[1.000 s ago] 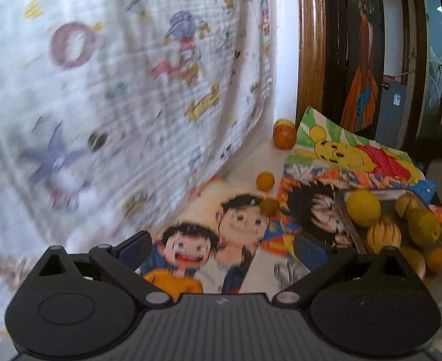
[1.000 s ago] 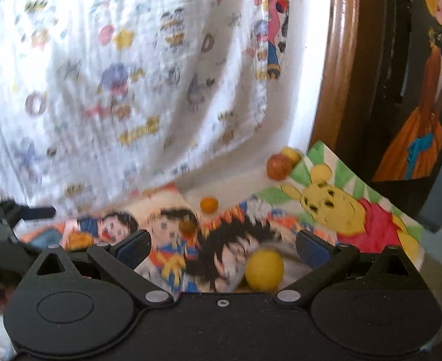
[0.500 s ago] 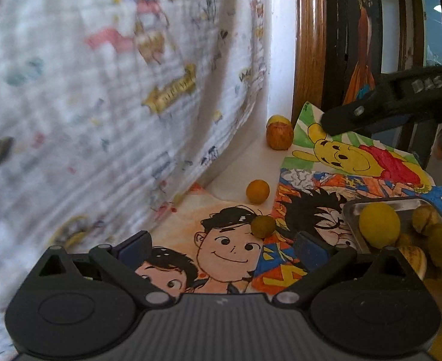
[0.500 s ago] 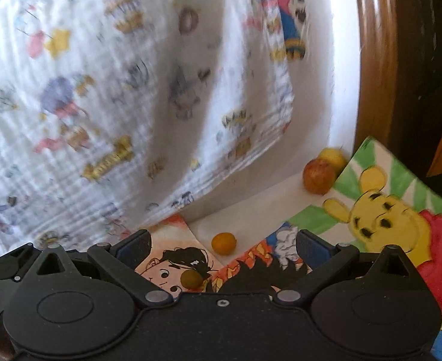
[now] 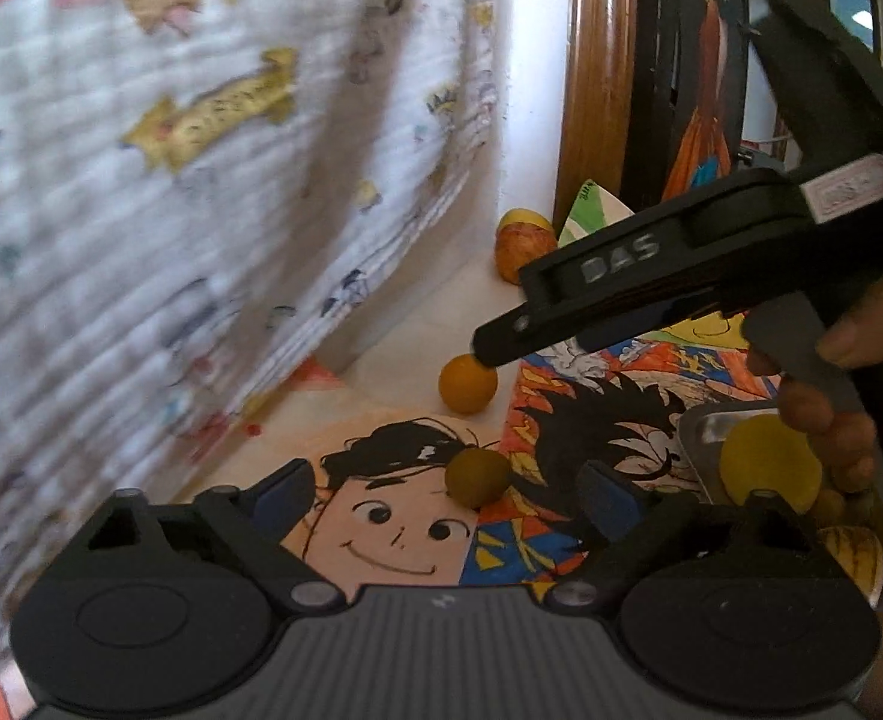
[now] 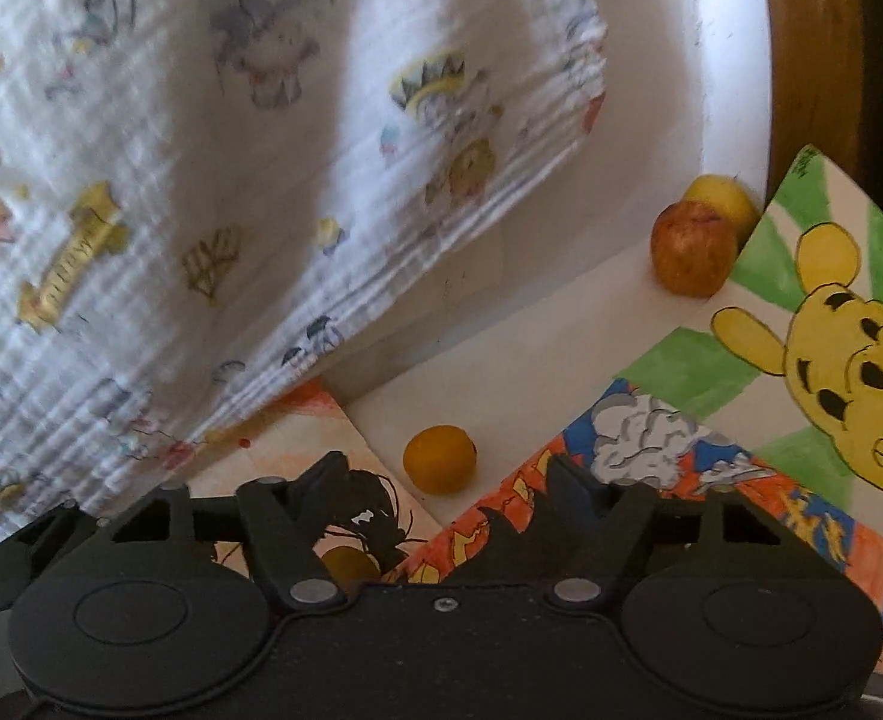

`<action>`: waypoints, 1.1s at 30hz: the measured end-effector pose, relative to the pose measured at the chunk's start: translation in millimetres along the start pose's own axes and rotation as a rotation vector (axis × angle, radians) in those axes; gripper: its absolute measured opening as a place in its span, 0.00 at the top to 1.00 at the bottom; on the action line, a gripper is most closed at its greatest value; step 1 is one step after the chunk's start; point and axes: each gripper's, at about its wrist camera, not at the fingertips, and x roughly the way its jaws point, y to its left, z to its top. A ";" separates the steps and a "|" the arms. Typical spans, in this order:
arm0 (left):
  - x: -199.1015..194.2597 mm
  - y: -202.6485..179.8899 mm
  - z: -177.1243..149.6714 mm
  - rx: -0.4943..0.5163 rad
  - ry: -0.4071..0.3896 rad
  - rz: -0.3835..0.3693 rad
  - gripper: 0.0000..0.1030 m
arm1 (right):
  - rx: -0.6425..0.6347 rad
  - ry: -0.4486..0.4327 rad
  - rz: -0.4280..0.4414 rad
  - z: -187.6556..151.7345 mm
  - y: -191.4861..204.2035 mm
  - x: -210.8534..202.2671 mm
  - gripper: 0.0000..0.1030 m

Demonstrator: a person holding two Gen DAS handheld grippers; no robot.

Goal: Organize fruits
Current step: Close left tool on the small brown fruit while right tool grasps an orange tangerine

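Right tool [image 6: 441,474] stood with jaws wide apart, gripping nothing; one small round orange fruit [image 6: 439,459] lay between its fingertips on the white surface [image 6: 531,354]. Left tool [image 5: 441,489] likewise gaped empty, one olive-brown round fruit [image 5: 477,476] between its tips. Ahead of the right tool: one reddish apple [image 6: 693,258], one yellow fruit [image 6: 720,201] behind. Paper cartoon drawings [image 6: 801,324] covered the surface.
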 end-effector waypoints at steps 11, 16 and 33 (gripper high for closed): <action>28.2 1.0 3.1 -0.018 0.031 -0.046 0.28 | -0.025 0.052 0.000 4.0 3.4 36.1 0.49; 37.4 0.4 2.3 -0.026 0.047 -0.058 0.35 | -0.032 0.067 -0.003 4.3 5.0 47.4 0.52; 49.8 4.8 3.6 -0.090 0.069 -0.082 0.63 | -0.017 0.065 0.012 1.7 2.9 56.8 0.64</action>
